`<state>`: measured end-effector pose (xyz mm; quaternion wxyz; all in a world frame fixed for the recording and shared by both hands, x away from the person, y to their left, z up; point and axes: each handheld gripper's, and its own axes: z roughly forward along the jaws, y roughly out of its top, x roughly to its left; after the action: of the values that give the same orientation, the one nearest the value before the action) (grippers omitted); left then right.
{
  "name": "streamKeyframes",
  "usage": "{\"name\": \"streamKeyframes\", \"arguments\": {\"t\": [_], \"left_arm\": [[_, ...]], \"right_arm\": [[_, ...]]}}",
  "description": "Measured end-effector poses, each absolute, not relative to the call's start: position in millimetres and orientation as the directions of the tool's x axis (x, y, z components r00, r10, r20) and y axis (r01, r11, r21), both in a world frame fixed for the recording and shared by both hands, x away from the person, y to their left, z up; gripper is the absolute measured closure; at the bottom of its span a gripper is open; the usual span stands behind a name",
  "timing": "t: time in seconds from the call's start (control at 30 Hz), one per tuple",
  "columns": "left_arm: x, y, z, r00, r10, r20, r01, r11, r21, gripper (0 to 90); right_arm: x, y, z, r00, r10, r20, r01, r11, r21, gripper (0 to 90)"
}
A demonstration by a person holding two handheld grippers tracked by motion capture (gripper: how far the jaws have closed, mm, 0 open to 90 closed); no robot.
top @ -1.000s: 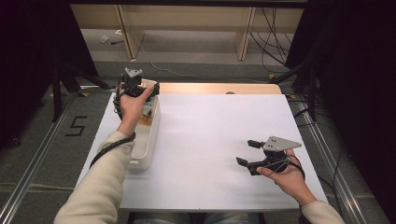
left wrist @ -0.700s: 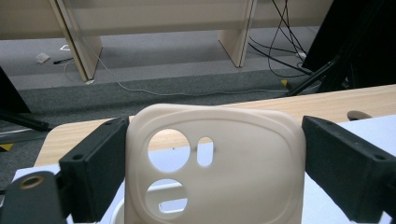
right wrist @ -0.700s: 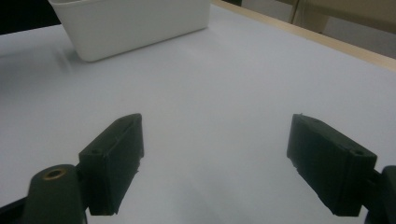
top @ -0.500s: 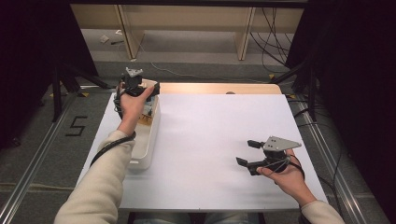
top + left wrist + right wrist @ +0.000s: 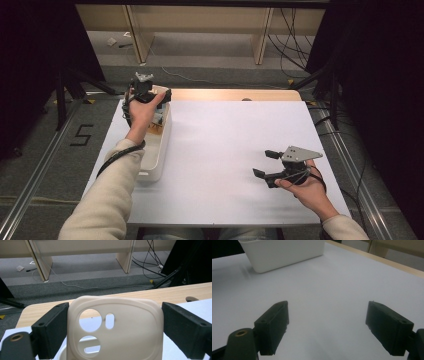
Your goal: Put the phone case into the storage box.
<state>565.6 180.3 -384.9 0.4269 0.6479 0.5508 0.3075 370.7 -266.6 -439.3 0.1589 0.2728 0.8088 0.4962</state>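
White paper-covered desk (image 5: pixel 230 150): left gripper (image 5: pixel 145 92) fingers clamp a cream rubbery phone case (image 5: pixel 113 327) above the white plastic bin (image 5: pixel 157 155), right gripper (image 5: pixel 267 162) fingers wide and empty; extraction step, next probably carrying the case onto the sheet.

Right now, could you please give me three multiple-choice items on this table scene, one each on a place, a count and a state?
1. Where is the white plastic bin?
A. at the table's left edge
B. at its right edge
C. on the floor

2. How many cut-out holes show in the beige plastic phone case?
A. one
B. three
C. six

3. How do the right hand-held gripper's jaws stand?
A. shut on the case
B. apart with nothing between
C. shut on the bin

Answers: 1 A, the high view shows it under the left forearm; 2 B, two round and one oblong; 3 B, bare white table cover shows between them.
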Motion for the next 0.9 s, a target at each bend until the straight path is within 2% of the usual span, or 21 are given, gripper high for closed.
{"name": "streamKeyframes", "arguments": {"t": [0.9], "left_arm": [[564.9,183.4,-382.4,0.224,0.971,-0.083,0.467,-0.032,0.884,10.5]], "right_arm": [[370.5,-266.3,-439.3,-0.801,0.599,0.013,0.284,0.360,0.889,19.7]]}}
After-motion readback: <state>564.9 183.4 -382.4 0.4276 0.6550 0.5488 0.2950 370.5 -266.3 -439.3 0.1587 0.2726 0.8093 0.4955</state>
